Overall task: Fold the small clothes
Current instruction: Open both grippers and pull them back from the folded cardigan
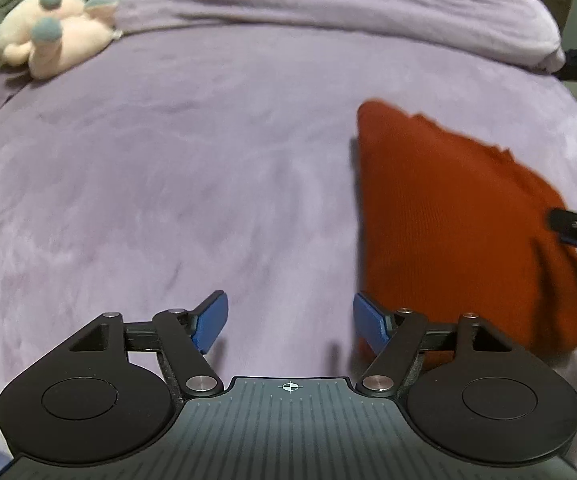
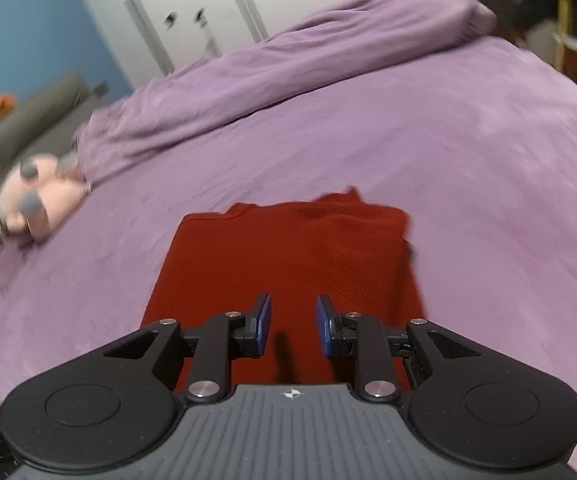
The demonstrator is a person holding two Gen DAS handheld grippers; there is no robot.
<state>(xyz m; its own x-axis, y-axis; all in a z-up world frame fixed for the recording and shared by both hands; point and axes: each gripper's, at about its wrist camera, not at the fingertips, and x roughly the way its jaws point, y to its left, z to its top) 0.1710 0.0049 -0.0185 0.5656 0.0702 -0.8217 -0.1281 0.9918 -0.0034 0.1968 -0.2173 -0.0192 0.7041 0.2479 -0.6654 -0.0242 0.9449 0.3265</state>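
Observation:
A small red knit garment lies folded into a rough rectangle on the purple bedspread. My left gripper hovers to the left of its near corner, jaws wide open with nothing between them. In the right wrist view the same red garment fills the middle, and my right gripper hangs over its near end, jaws narrowly open and empty. The right gripper's dark tip also shows at the edge of the left wrist view, above the garment's right side.
A pink plush toy lies at the far left of the bed, also seen as a plush toy. A bunched purple duvet runs along the far side. White wardrobe doors and a yellow shelf frame stand beyond the bed.

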